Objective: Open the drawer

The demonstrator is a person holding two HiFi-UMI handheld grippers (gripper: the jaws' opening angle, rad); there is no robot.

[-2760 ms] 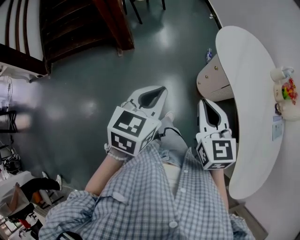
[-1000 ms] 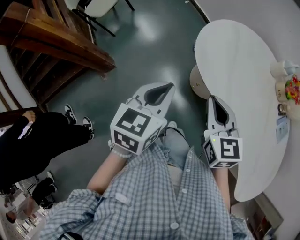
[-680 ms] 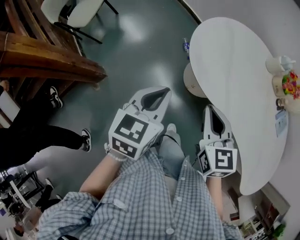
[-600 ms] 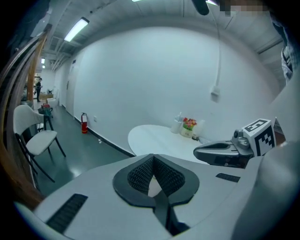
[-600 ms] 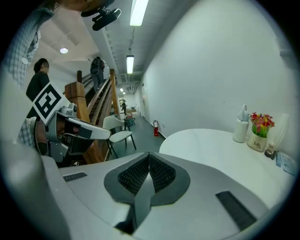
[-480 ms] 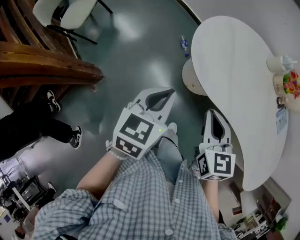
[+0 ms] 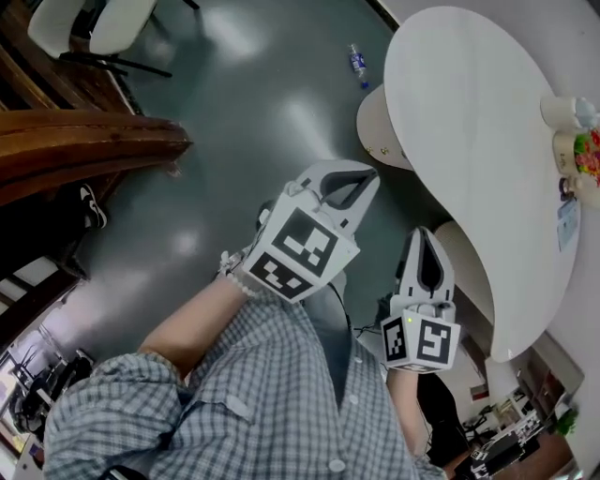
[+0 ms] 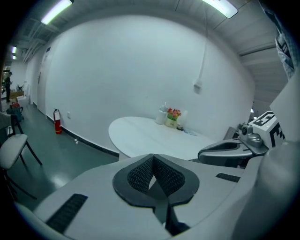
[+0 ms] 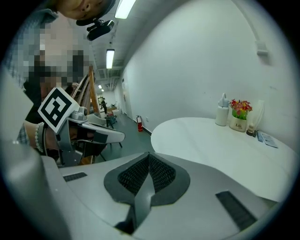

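A plain office or workroom: white table [image 7: 469, 122], flowers [image 8: 174, 113] on it, glossy floor [image 7: 234, 112] around it, extinguisher [image 8: 57, 122] at the wall beyond, strip lights [image 8: 56, 11] above.

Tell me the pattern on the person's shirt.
The shirt is a small grey-and-white check, seen best in the head view.

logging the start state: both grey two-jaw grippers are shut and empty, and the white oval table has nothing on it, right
The white oval table is not bare: the right gripper view shows a white bottle and a pot of red and yellow flowers at its far edge. The grey left gripper and right gripper are indeed shut and empty.
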